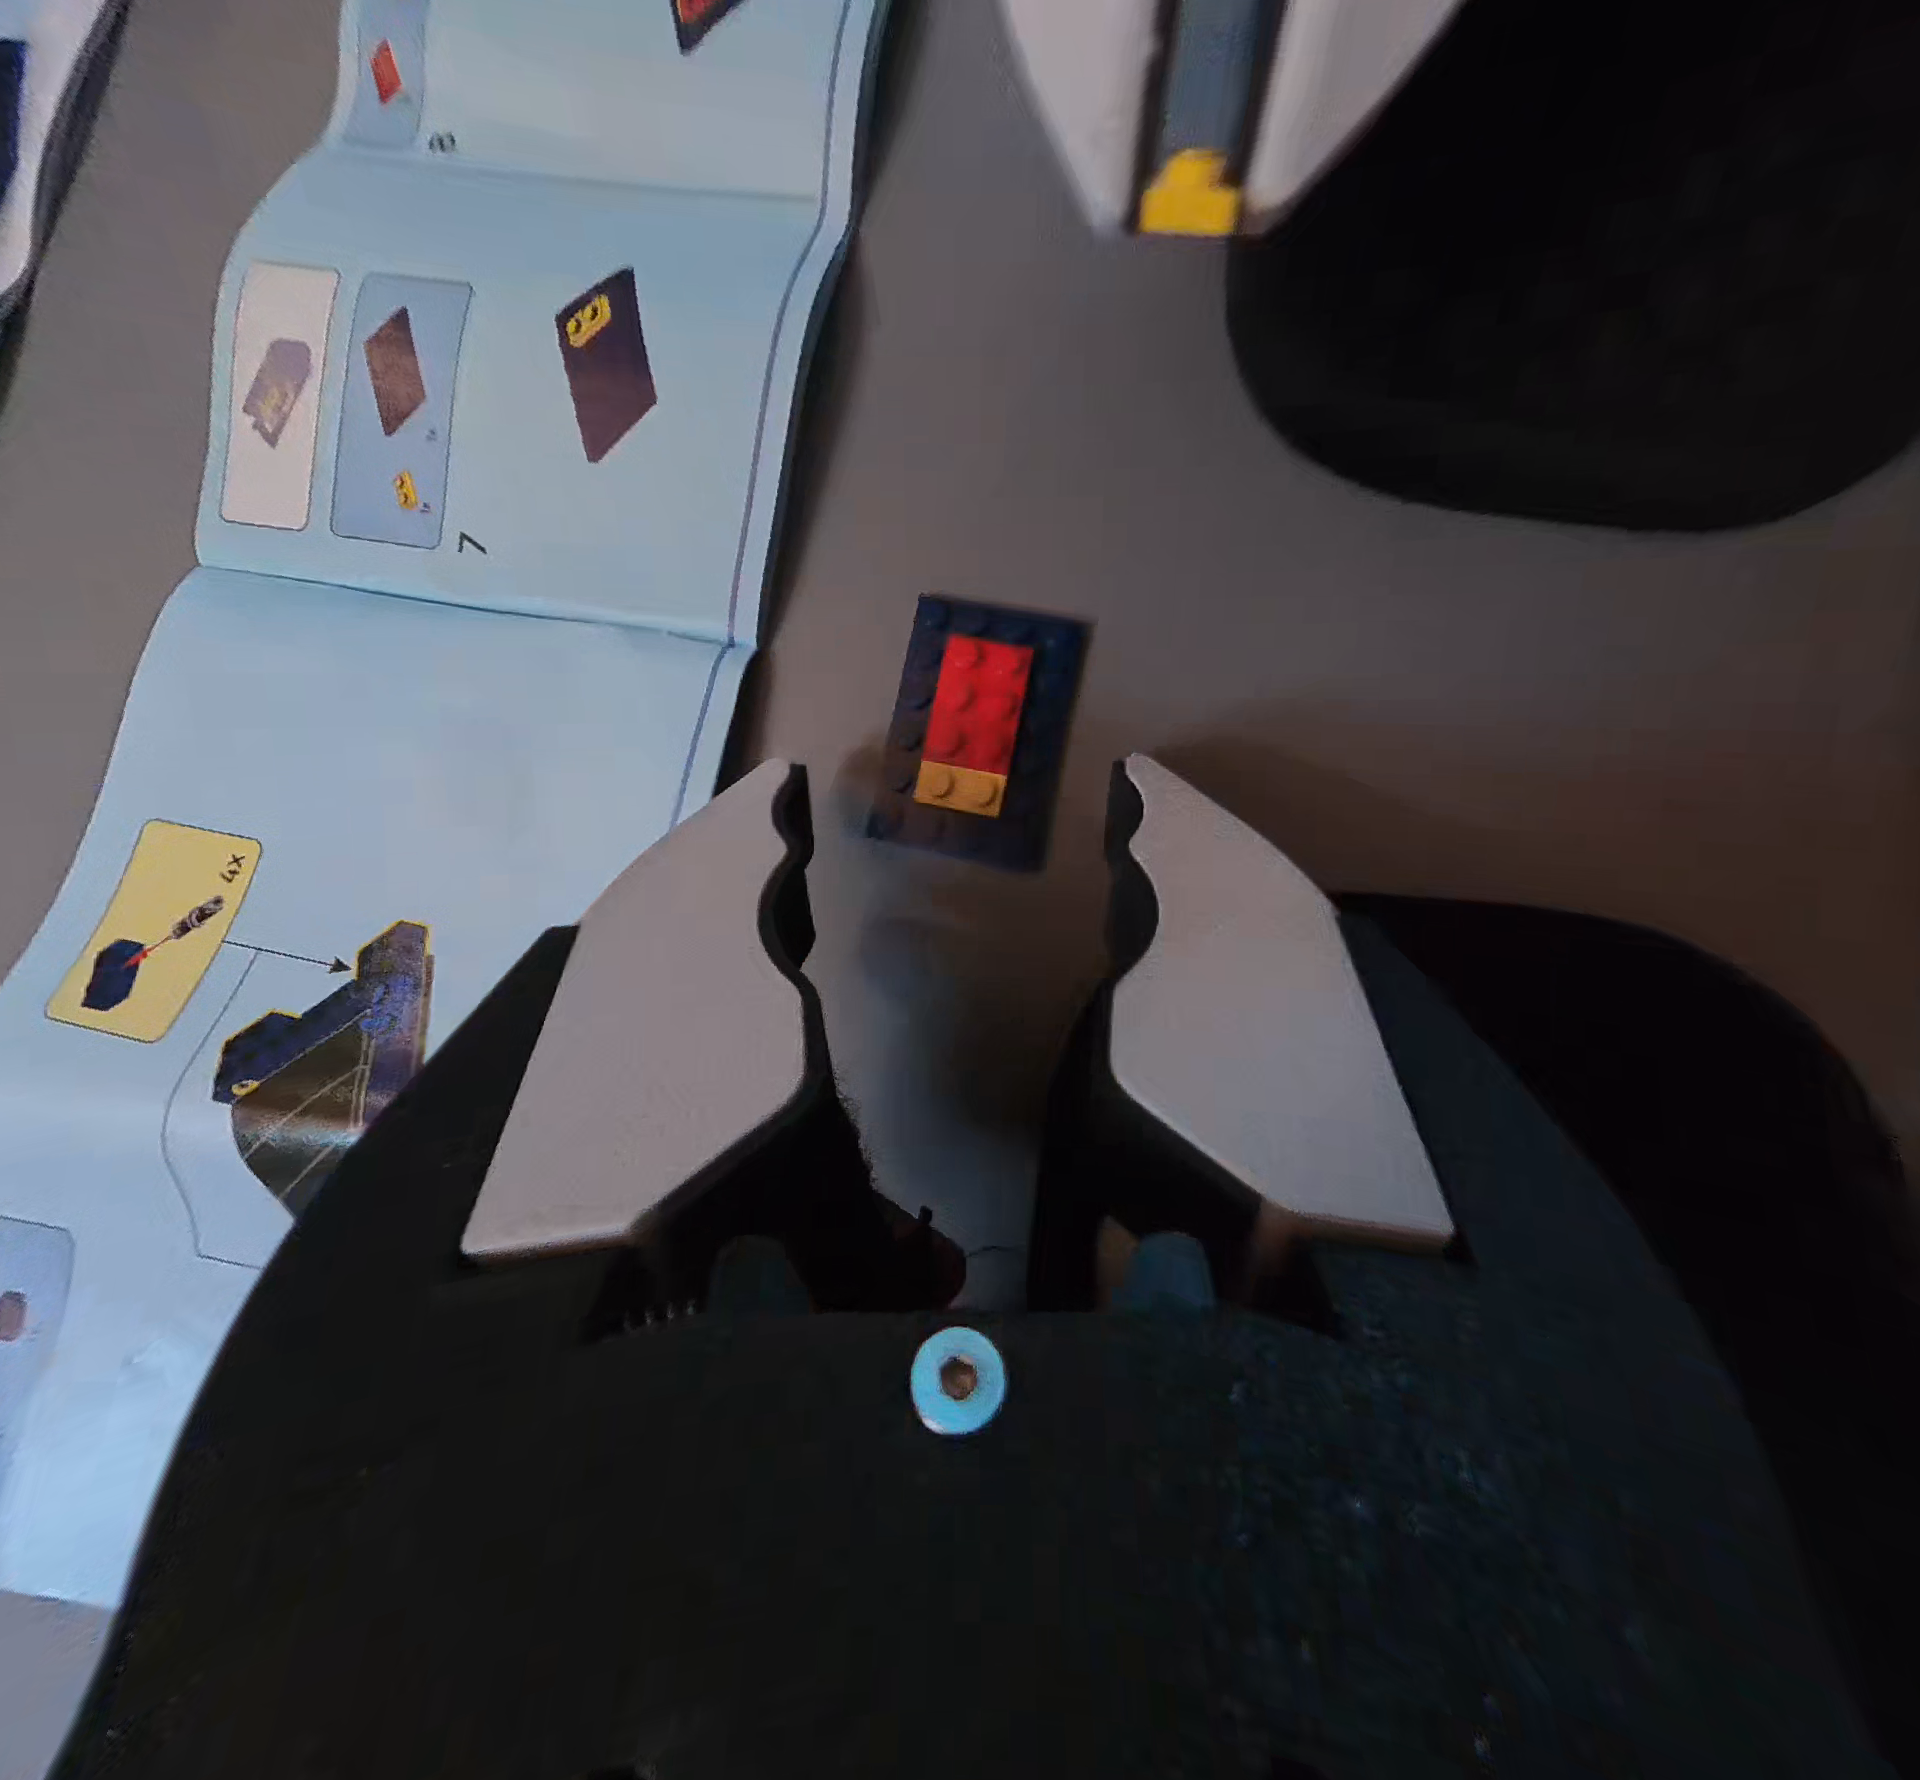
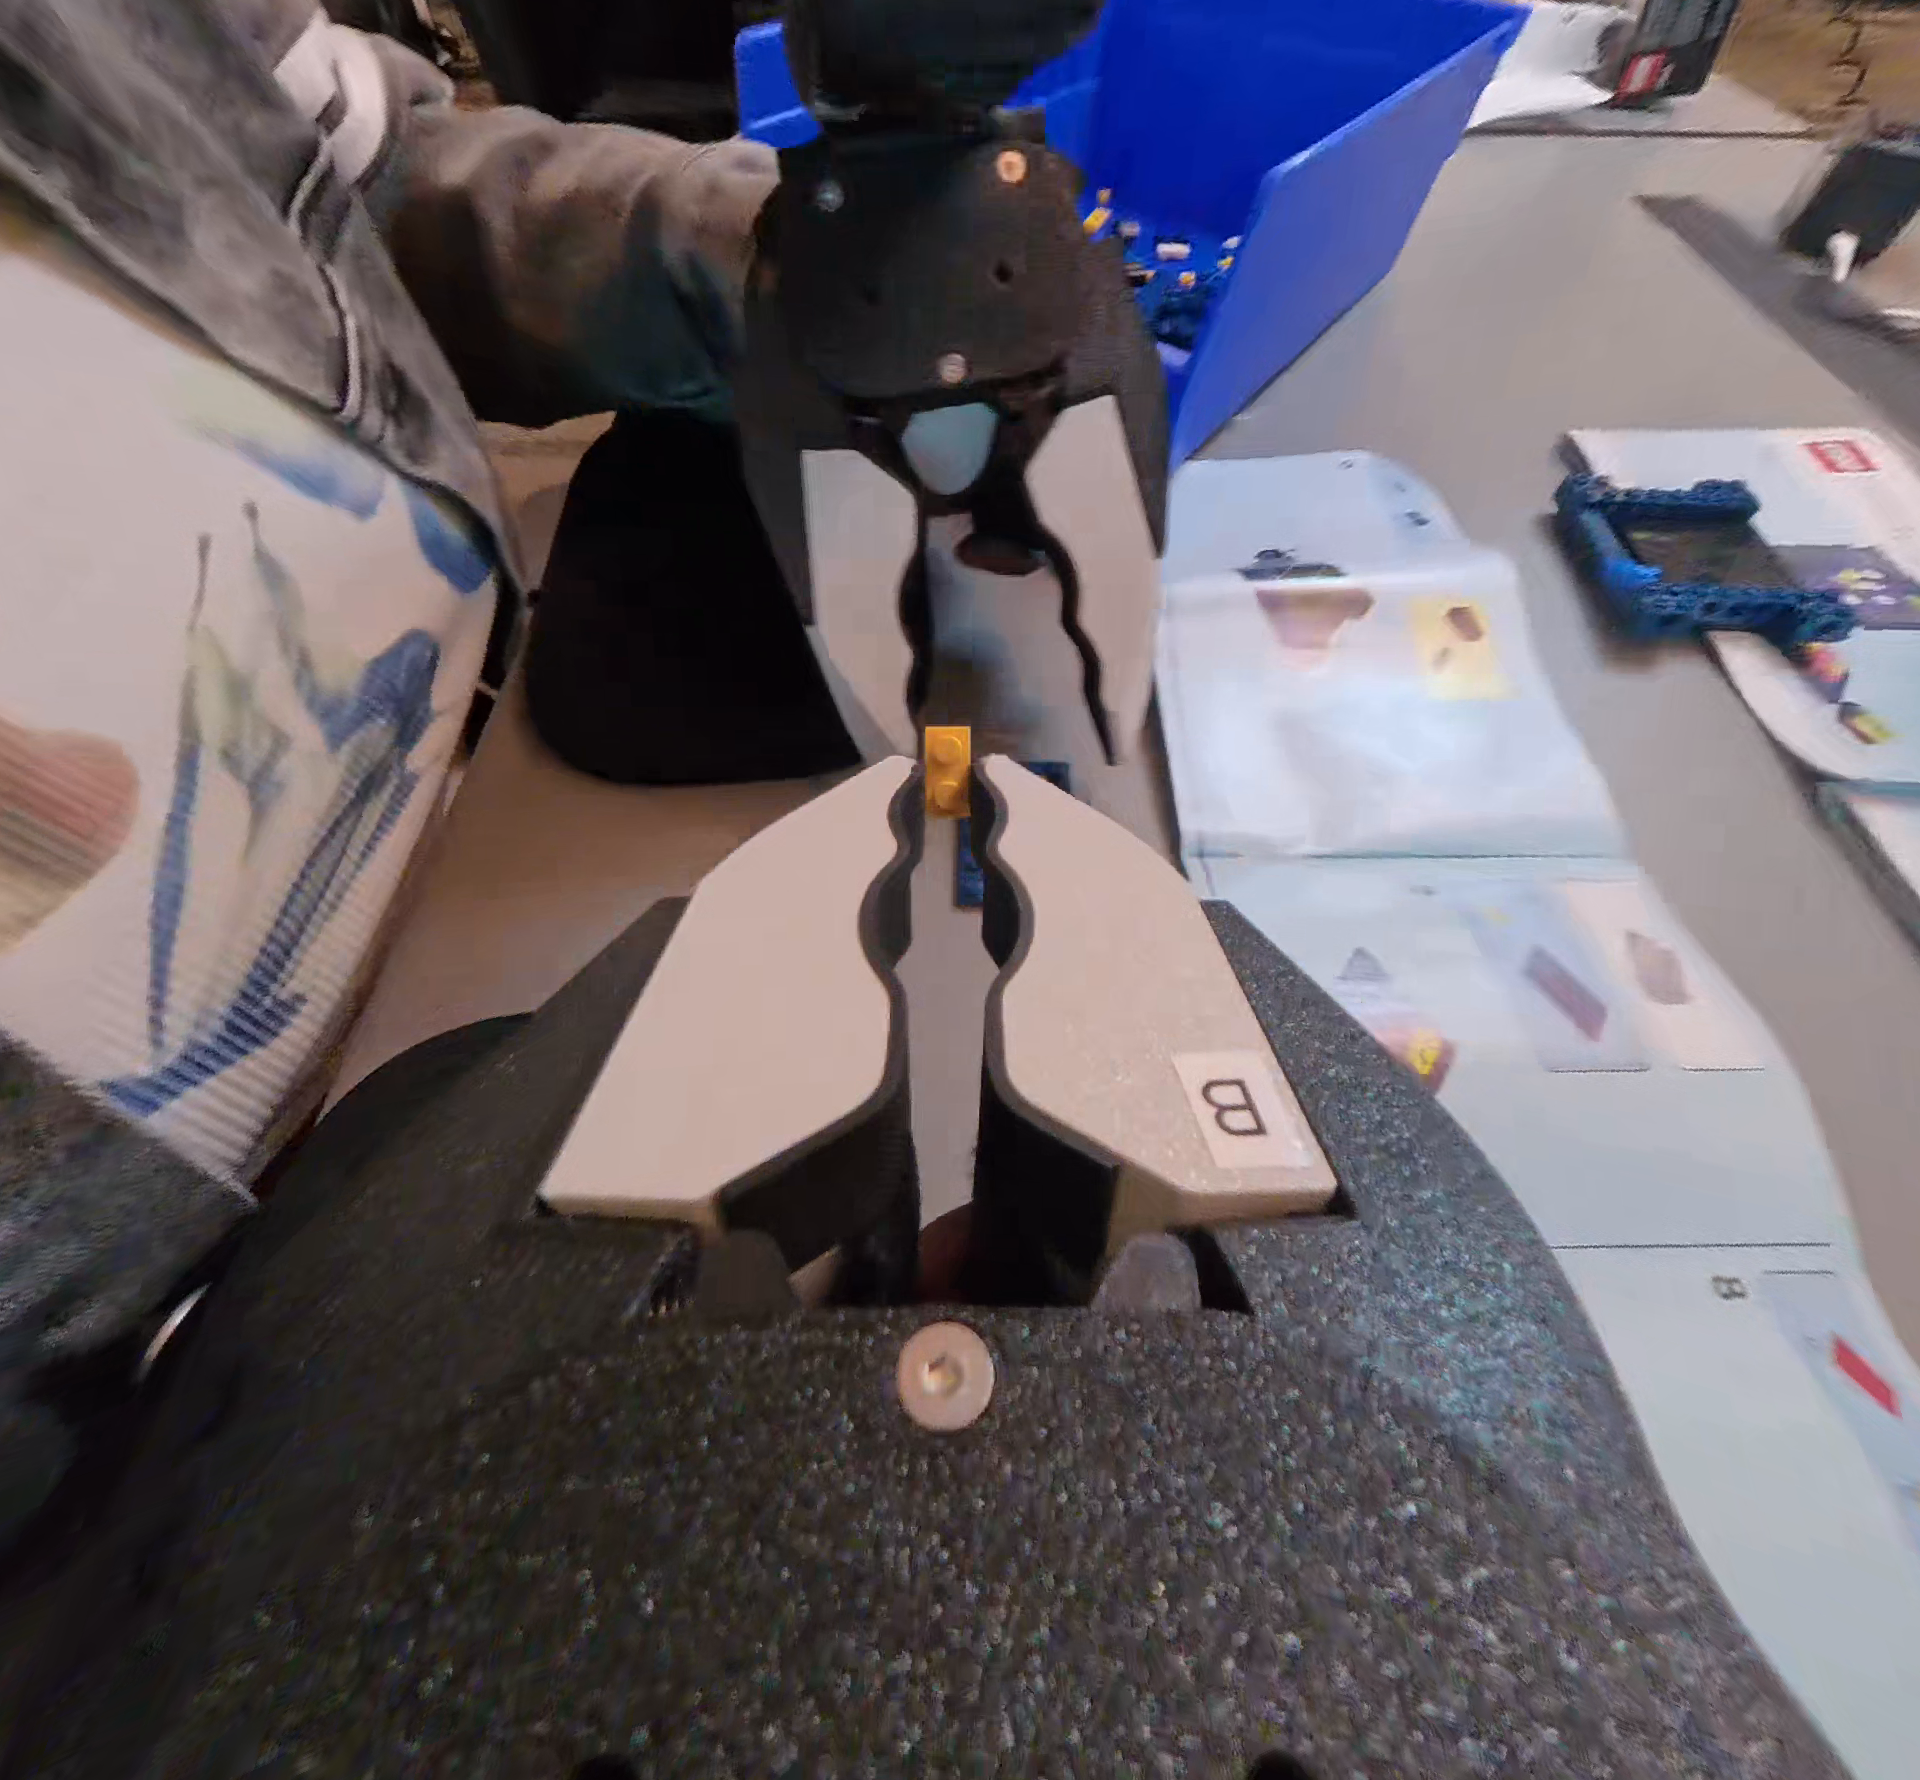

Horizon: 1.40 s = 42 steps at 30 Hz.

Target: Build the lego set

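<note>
A small yellow two-stud plate is clamped between the tips of the right gripper. The left gripper is held with its fingers wide apart, nothing between them. Just beyond its tips, a dark blue plate carrying a red brick lies on the grey table, beside an unfolded instruction booklet. Farther off, a blue bin of loose pieces is seen.

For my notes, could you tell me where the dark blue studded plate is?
Left wrist view: dark blue studded plate on the grey table, right of the booklet.
</note>
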Motion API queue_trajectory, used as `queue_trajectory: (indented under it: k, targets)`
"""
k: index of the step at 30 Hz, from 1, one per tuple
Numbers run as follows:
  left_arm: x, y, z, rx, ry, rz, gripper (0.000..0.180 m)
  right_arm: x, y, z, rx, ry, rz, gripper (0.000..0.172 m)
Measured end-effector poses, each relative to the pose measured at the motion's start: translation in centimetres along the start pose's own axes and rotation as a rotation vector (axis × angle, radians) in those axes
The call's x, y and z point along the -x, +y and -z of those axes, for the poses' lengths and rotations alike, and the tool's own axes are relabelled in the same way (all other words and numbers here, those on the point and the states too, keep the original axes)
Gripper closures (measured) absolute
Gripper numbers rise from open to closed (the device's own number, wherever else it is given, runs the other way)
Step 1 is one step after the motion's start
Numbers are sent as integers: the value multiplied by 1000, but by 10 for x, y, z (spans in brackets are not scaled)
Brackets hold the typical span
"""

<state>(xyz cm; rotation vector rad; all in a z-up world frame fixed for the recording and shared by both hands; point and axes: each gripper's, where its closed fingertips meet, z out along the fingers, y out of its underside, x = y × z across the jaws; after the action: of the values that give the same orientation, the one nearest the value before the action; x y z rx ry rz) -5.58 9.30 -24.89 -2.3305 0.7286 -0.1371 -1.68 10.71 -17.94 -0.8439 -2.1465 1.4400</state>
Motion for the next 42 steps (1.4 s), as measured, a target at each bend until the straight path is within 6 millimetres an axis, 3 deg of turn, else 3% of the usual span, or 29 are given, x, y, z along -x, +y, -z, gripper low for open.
queue_trajectory:
  k: [5,9,30,34,42]
  targets:
    - [-5,-3,-8,-28,73,28,149,3,9,5,14,22,-30,164]
    - [-5,-7,-7,-88,112,82,151,5,16,7,25,39,-56,164]
    - [-10,-13,-13,-123,120,2,151,-6,34,0,139,49,-120,164]
    - [-9,-16,-7,-166,151,53,130,-12,41,-9,223,40,-125,164]
    - [-7,-9,-5,-159,152,76,134,-17,49,-43,488,-57,-74,164]
